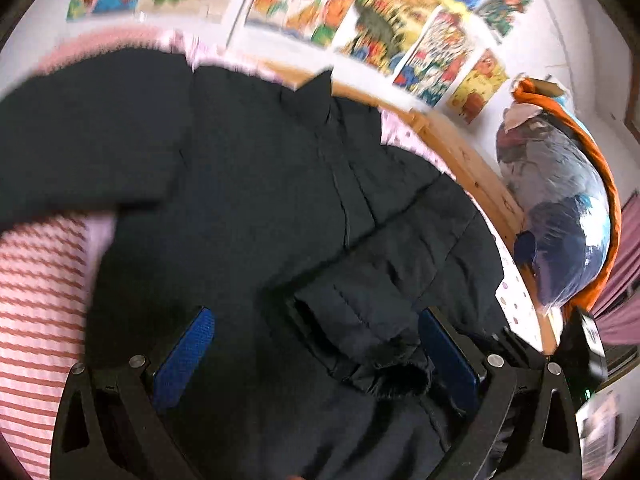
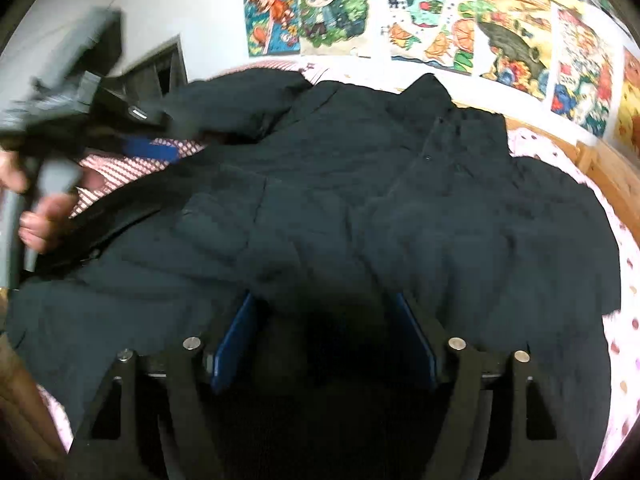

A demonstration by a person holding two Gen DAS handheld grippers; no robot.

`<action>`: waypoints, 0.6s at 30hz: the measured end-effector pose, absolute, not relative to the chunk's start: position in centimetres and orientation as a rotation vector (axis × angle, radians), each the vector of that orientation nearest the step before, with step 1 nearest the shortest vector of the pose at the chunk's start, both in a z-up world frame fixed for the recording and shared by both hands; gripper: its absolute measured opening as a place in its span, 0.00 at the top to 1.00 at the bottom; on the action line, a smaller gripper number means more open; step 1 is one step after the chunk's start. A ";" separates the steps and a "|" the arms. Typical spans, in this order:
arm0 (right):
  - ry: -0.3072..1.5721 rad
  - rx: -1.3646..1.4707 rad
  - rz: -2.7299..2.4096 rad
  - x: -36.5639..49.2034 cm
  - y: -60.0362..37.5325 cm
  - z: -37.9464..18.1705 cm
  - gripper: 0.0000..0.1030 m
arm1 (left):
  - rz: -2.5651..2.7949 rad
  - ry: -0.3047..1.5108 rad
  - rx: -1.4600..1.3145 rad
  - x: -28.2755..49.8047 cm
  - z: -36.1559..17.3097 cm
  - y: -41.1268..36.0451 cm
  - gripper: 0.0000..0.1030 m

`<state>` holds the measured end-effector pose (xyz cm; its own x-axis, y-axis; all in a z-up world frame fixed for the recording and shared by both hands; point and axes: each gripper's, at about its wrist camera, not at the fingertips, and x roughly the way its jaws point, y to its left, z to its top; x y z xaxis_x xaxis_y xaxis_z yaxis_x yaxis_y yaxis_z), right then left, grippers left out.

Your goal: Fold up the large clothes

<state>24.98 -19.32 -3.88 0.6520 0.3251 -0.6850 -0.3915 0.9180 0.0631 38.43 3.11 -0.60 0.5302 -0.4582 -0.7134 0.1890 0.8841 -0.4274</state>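
Note:
A large black padded jacket [image 1: 280, 184] lies spread on the bed, front up, zip running down its middle; it fills the right wrist view too [image 2: 360, 208]. One sleeve with its cuff [image 1: 384, 376] is folded across the body. My left gripper [image 1: 316, 344] is open, its blue pads either side of that cuff, close over the jacket. My right gripper [image 2: 324, 332] is open over the jacket's lower part, dark fabric between its pads. The left gripper also shows in the right wrist view [image 2: 80, 112] at the far left, blurred, held by a hand.
The bed has a pink dotted sheet [image 2: 624, 320] and a red-and-white striped cover [image 1: 36, 288]. A wooden bed frame [image 1: 472, 160] runs along the wall with colourful posters [image 2: 440, 20]. A clear bag of clothes [image 1: 560, 216] stands at the bed's end.

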 end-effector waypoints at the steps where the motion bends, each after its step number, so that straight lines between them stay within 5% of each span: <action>1: 0.757 -0.081 0.399 24.4 -19.8 -3.9 0.35 | -0.402 0.968 -0.339 39.0 -1.2 2.8 0.02; 4: 0.757 -0.044 0.374 23.6 -21.8 -3.9 0.34 | -0.397 1.021 -0.357 40.4 -2.8 1.5 0.04; 6: 0.746 -0.028 0.332 22.7 -23.5 -3.8 0.33 | -0.371 1.028 -0.328 40.8 -3.2 0.7 0.17; 11: 0.706 0.025 0.236 21.4 -27.6 -3.4 0.32 | -0.308 1.051 -0.250 41.7 -3.8 -1.0 0.86; 18: 0.706 0.165 0.103 24.2 -34.1 -2.9 0.30 | -0.285 0.785 -0.005 40.0 2.4 -3.8 0.93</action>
<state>24.22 -34.07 -2.85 0.7564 0.1502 -0.6367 -0.0386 0.9818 0.1857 40.00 -3.81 2.39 0.6708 -0.2547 -0.6965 0.2509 0.9617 -0.1101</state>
